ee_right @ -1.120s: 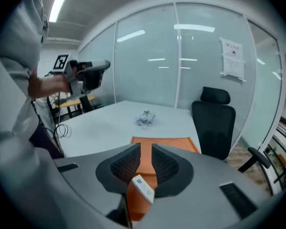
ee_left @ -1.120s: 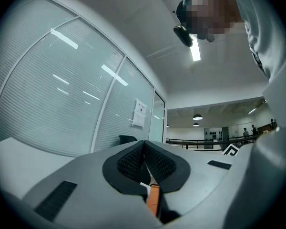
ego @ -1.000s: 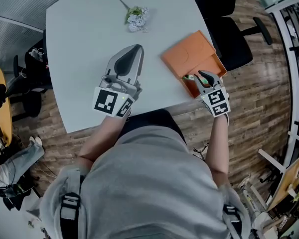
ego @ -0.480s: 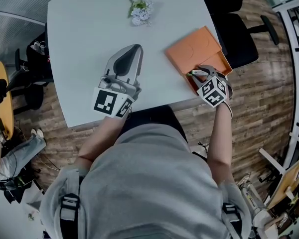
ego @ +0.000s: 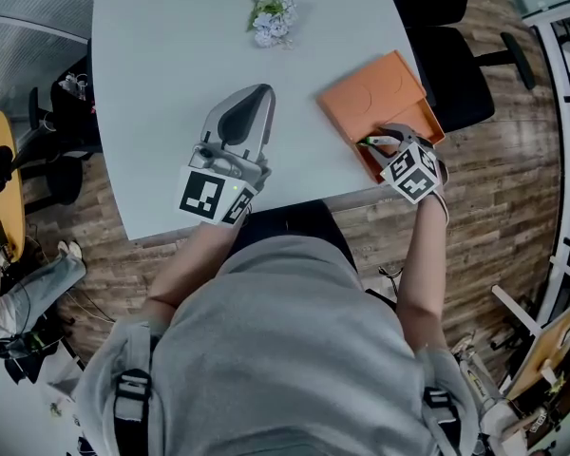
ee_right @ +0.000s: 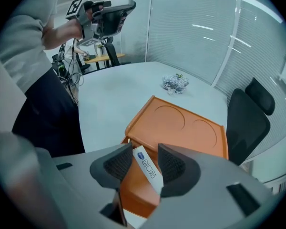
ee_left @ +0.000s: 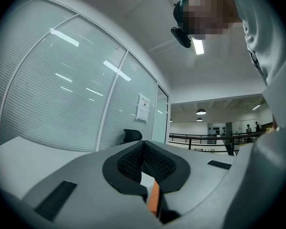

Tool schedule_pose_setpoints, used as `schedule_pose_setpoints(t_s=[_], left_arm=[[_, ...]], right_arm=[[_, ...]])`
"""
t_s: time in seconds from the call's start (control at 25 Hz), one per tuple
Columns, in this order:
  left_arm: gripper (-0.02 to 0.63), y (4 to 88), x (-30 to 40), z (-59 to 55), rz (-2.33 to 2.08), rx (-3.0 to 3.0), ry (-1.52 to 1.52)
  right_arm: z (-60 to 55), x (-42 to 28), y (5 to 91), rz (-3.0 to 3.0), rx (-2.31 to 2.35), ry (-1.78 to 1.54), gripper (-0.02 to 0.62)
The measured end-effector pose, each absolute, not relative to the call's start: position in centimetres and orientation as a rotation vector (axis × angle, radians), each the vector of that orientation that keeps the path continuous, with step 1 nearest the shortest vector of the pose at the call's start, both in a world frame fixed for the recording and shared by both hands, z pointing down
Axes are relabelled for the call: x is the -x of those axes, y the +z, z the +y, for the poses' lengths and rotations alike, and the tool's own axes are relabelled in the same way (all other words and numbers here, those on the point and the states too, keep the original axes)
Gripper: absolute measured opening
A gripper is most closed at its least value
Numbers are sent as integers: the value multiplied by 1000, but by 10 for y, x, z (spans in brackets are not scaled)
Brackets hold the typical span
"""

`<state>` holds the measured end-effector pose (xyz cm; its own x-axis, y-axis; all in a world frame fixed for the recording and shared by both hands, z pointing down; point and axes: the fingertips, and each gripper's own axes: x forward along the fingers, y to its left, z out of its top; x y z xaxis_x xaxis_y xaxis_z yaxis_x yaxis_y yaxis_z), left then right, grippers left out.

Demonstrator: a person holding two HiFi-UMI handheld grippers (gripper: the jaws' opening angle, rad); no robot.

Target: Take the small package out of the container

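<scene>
An orange container (ego: 372, 93) lies at the table's near right corner, its flat lid (ee_right: 181, 123) with two round dents lying over the far part. A small white package (ee_right: 148, 167) with blue print stands in the open near end. My right gripper (ee_right: 142, 163) is over that end, and its jaws are opening. The package is between the pads with a gap on each side. In the head view the right gripper (ego: 380, 143) covers most of the package. My left gripper (ego: 255, 98) is held above the middle of the table, shut with nothing in it (ee_left: 143, 146).
A small bunch of pale flowers (ego: 271, 22) lies at the far side of the white table (ego: 161, 74). A black office chair (ego: 456, 65) stands just right of the container. The table's near edge runs right under the container's open end.
The right gripper has turned and shifted slightly left over the container's open end. The left gripper has stayed where it was.
</scene>
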<state>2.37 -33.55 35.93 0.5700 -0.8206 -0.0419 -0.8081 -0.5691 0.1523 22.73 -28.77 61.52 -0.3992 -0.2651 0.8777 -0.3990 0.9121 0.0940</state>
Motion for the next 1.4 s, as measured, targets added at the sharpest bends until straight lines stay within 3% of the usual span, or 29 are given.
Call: schedule_pose_setpoints(t_s=[0.4, 0.68, 0.96, 1.4], left_arm=[[20, 367, -14, -339, -1404, -2674, -139], [20, 365, -9, -342, -1422, -2668, -147], [20, 356, -8, -338, -1424, -2682, -178], [20, 323, -5, -332, -1479, -2729, -237]], right_arm=[[-279, -230, 649, -1823, -320, 87, 182], [-270, -237, 637, -1830, -336, 56, 118], [-269, -241, 579, -1962, -523, 119, 115], [-308, -208, 413, -2444, -1361, 145, 115]])
